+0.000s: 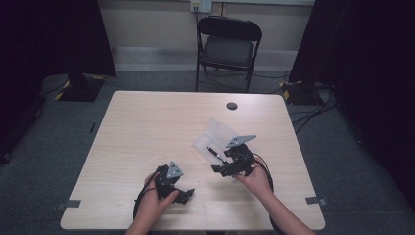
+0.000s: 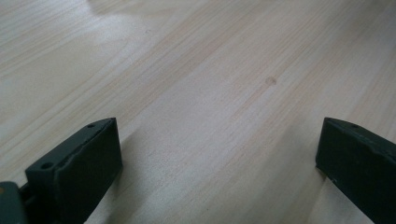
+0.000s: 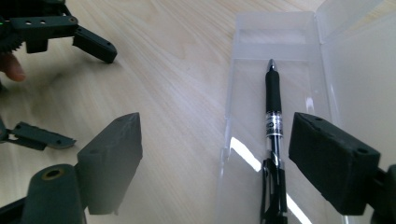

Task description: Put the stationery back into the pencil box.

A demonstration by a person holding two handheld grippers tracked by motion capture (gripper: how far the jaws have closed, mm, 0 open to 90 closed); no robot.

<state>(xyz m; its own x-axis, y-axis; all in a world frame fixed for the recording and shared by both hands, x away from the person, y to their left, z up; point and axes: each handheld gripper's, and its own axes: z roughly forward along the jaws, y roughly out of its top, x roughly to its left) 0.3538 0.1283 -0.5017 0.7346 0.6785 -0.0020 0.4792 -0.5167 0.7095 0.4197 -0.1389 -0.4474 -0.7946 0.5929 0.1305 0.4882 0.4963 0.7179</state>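
**Pen laid in its clear case, both grippers standing open**

Here, from the high view, a clear plastic hinged pen case (image 1: 217, 136) lies open on the pale wood-grain table (image 1: 147, 127), right of centre, with a slim black ballpoint pen (image 1: 214, 153) in its near half. The right gripper (image 1: 221, 170) sits just at the near edge of the case, jaws apart, nothing between them. The left gripper (image 1: 185, 194) rests near the table's front edge, well apart from the case. A black folding chair (image 1: 228, 46) stands beyond the far side.

In the left gripper view, the left gripper's two black jaws stand wide at either lower corner, with bare wood between them.

In the right gripper view, the right gripper (image 3: 219, 154) is spread wide and holds nothing. The pen (image 3: 273, 121) lies lengthwise in the case's tray (image 3: 247, 93), tip pointing away, close beside the jaw on the picture's right; the lid rises at the right edge. The left gripper (image 3: 70, 35) shows farther off at upper left.

The pen looks light and stiff, with a smooth barrel likely to slip or roll. The rubbery black grip section near the tip seems the surest place to pinch, across the barrel. The case is thin, light and glossy, so it may slide or flex if pushed; it is best steadied at a wall or the hinge.
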